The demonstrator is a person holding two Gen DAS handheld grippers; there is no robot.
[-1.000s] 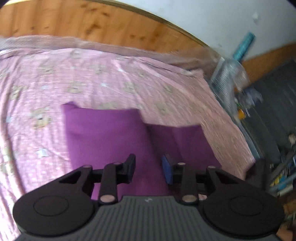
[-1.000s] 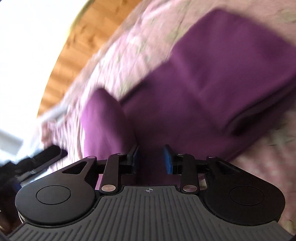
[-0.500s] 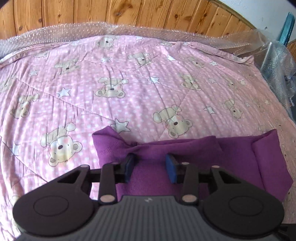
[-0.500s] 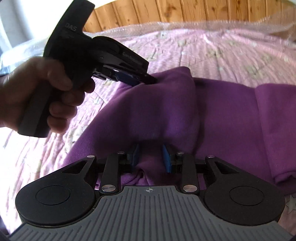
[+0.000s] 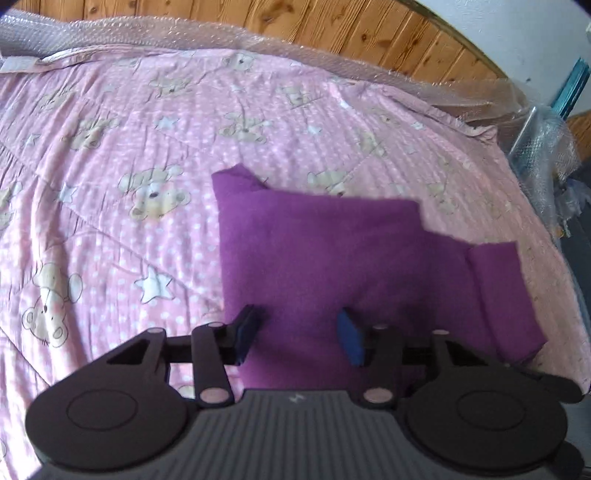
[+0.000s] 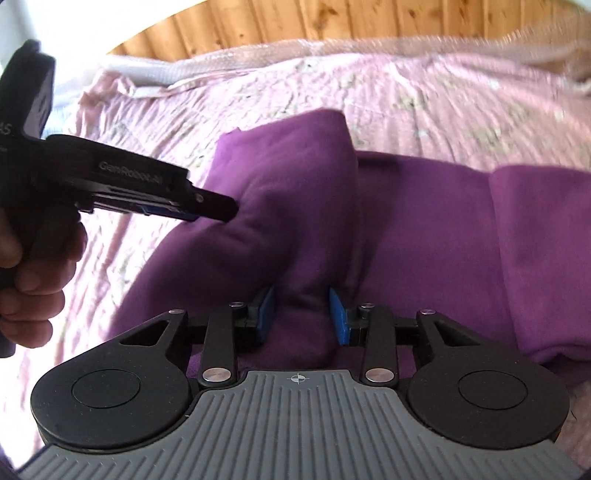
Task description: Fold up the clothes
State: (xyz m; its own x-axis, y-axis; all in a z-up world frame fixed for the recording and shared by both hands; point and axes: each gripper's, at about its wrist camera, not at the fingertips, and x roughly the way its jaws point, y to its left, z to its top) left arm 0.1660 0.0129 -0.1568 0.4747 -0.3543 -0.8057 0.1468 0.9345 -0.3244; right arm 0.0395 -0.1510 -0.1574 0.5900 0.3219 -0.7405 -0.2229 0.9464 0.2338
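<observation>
A purple fleece garment (image 5: 325,251) lies partly folded on the pink bedspread (image 5: 110,155). In the left wrist view my left gripper (image 5: 297,334) is open just above its near edge, with nothing between the pads. In the right wrist view the garment (image 6: 424,229) has a folded flap bunched up, and a fold of it sits between the blue pads of my right gripper (image 6: 301,317), whose jaws stand apart. The left gripper also shows in the right wrist view (image 6: 207,206), held in a hand, its tips beside the raised flap.
The pink teddy-bear bedspread covers the bed up to a wooden headboard (image 5: 332,26) with bubble wrap (image 5: 184,35) along it. The bed's right edge drops to clutter and wrapped items (image 5: 546,140).
My left gripper has let go of the garment, opened wider and pulled back. The flap has dropped onto the rest of the garment. My right gripper's pads have spread apart around the fold.
</observation>
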